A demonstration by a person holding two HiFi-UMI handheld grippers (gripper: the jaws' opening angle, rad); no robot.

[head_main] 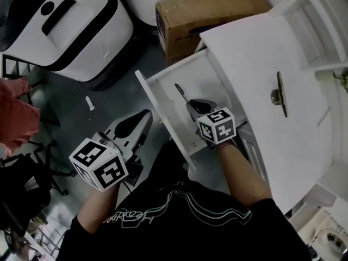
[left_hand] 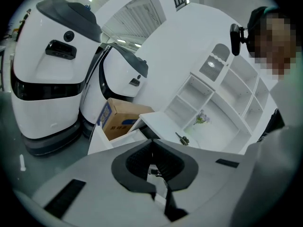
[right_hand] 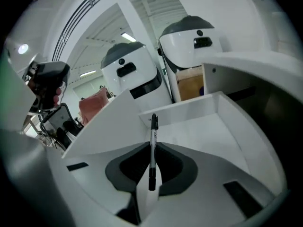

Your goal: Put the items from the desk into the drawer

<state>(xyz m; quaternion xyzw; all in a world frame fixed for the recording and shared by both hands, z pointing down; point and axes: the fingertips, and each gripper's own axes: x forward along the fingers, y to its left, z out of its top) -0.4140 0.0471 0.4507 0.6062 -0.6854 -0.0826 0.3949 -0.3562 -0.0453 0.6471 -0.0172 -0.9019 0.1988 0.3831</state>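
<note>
A white drawer [head_main: 163, 86] stands pulled out from the white desk [head_main: 255, 53]. My right gripper [head_main: 191, 103] is over the drawer's inside, shut on a black pen [head_main: 180, 91]. In the right gripper view the pen [right_hand: 153, 126] sticks out forward between the jaws [right_hand: 152, 148], above the drawer floor [right_hand: 203, 131]. A slim dark item with a metal piece [head_main: 279, 94] lies on the desk top, also seen in the left gripper view [left_hand: 181, 138]. My left gripper [head_main: 137, 123] hangs over the grey floor, left of the drawer, jaws together with nothing in them [left_hand: 151, 143].
A cardboard box [head_main: 201, 15] sits on the floor behind the drawer. Two large white and black machines [head_main: 65, 26] stand at the back left. A small white piece [head_main: 89, 103] lies on the floor. White shelves [head_main: 321, 26] rise at the desk's far side. Pink cloth [head_main: 16, 118] shows at the left.
</note>
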